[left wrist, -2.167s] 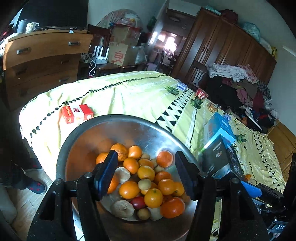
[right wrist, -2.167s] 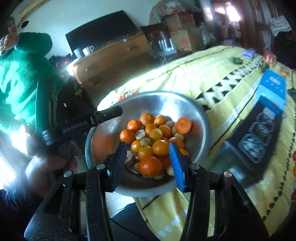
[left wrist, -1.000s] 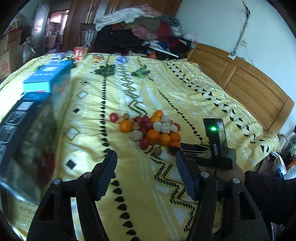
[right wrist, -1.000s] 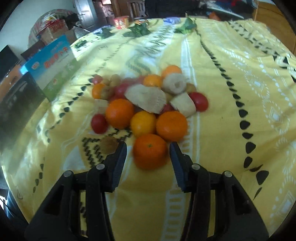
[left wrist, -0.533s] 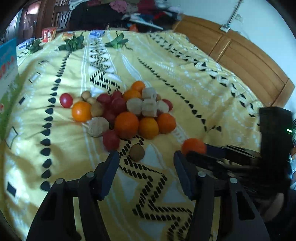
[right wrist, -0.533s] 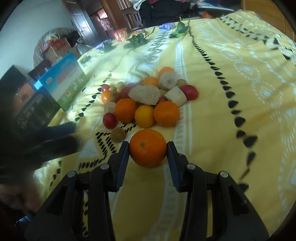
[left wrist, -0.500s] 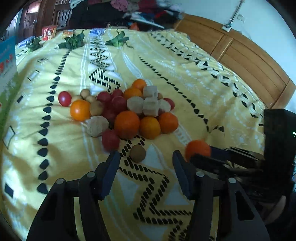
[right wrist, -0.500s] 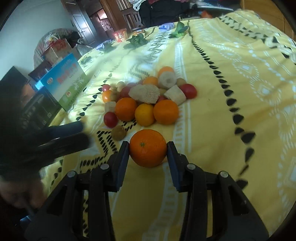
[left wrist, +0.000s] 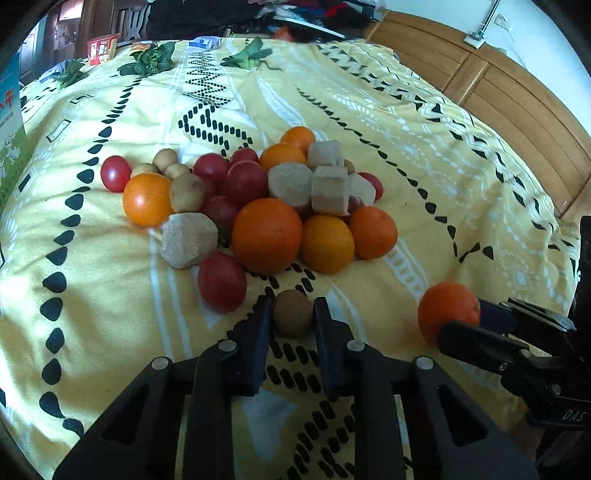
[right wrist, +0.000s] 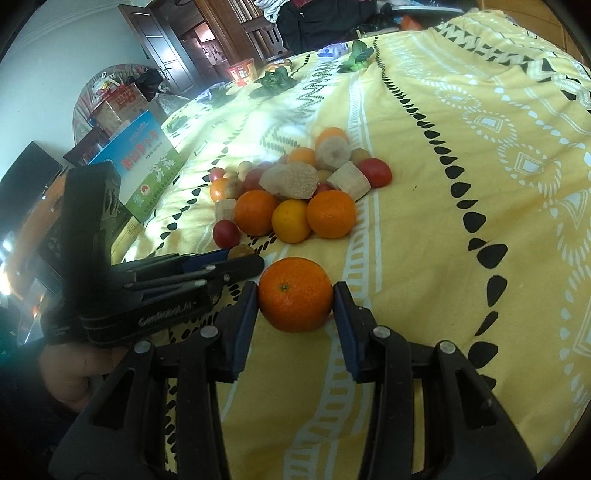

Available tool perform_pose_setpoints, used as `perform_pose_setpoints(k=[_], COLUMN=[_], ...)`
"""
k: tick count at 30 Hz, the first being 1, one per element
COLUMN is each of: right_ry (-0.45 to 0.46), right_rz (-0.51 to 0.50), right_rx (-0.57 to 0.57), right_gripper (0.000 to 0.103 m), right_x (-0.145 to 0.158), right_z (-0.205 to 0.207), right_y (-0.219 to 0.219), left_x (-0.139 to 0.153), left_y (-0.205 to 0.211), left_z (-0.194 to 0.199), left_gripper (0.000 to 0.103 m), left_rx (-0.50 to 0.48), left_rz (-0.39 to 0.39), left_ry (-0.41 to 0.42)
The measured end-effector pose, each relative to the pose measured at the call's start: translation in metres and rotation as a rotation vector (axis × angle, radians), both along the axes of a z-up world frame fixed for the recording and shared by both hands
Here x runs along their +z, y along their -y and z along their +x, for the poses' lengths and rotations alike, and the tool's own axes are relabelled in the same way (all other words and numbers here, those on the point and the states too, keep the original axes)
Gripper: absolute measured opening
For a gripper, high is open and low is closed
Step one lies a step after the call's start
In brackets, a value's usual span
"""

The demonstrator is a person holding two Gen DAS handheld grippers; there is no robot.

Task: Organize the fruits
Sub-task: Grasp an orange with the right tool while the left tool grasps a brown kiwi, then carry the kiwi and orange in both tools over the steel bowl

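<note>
Bright daylight, soft shadows, sharp centre, dark fisheye-warped corners.

Yellow patterned bedspread (left wrist: 406, 122), wooden headboard (left wrist: 517, 103), dark wooden wardrobe (right wrist: 236, 22), pale wall (right wrist: 55, 55).

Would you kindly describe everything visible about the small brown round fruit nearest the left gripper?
The small brown round fruit has a dull, matte tan-brown skin and looks whole. It lies on the yellow patterned bedspread, apart from the heap, nearest a red round fruit. The left gripper has just closed on it, its dark pads pressing both sides. In the right wrist view only its top shows.
</note>
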State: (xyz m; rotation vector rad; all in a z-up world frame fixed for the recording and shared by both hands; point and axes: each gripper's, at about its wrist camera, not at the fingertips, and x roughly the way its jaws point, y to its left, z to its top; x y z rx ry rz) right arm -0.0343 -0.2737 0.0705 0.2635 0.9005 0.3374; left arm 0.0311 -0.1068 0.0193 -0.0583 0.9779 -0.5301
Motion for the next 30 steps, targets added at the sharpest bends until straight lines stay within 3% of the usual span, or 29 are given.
perform_pose_setpoints(k=[6, 14, 22, 26, 30], right_ry=[0.035, 0.163, 0.328, 0.362, 0.355], right_rz=[-0.005, -0.008, 0.021, 0.039, 0.052], right_rx=[0.012, 0.097, 0.326, 0.466, 0.6], right_gripper=[0.042, 0.042, 0.042, 0.042, 0.042], right_x=[0.018, 0.079, 0.16, 0.18, 0.184], right_z=[-0.001, -0.003, -0.022, -0.035, -0.047], right_y=[-0.008, -0.056, -0.178, -0.247, -0.314], left_x=[0.034, 0.128, 0.207, 0.217, 0.206], left_y=[-0.021, -0.114, -0.249, -0.329, -0.396], left_z=[-0.016, -0.07, -0.144, -0.18, -0.212], left_gripper=[0.023, 0.023, 0.023, 0.023, 0.022], left_rx=[0.037, 0.206, 0.442, 0.607, 0.746], left_rz=[-0.04, -0.096, -0.064, -0.04, -0.019], left_ry=[0.078, 0.269, 0.444, 0.461, 0.433])
